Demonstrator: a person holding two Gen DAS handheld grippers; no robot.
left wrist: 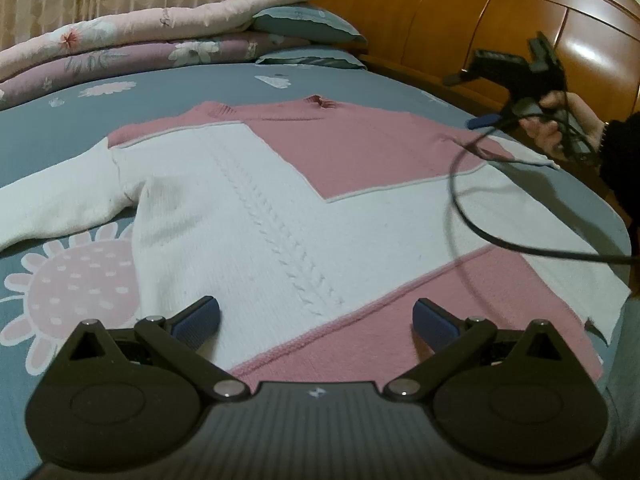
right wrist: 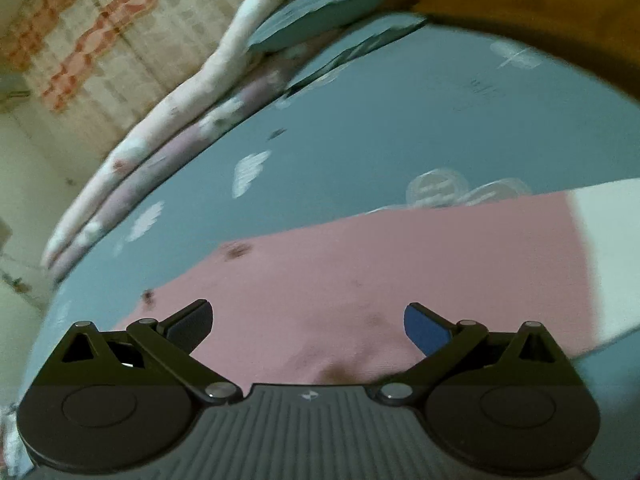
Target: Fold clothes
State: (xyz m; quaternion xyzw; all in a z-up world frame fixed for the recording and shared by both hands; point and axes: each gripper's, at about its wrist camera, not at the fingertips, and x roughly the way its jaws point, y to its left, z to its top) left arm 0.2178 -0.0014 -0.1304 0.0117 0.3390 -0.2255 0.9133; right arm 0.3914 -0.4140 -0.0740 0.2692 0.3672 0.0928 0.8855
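Observation:
A pink and white knitted sweater (left wrist: 280,200) lies flat on the bed, its neck toward the headboard and a white sleeve (left wrist: 60,204) stretched out to the left. My left gripper (left wrist: 316,320) hovers open over the sweater's lower hem, with nothing between its fingers. A hand (left wrist: 556,120) holds the right gripper's body (left wrist: 520,76) above the sweater's right shoulder. In the right wrist view, my right gripper (right wrist: 308,328) is open above the sweater's pink part (right wrist: 360,272), and a white part (right wrist: 612,260) shows at the right. That view is blurred.
A grey-blue bedsheet (left wrist: 48,128) with pink flower prints covers the bed. Folded quilts (left wrist: 132,40) and pillows (left wrist: 308,24) are stacked at the far left. A wooden headboard (left wrist: 480,16) runs along the back right. A black cable (left wrist: 468,216) loops over the sweater's right side.

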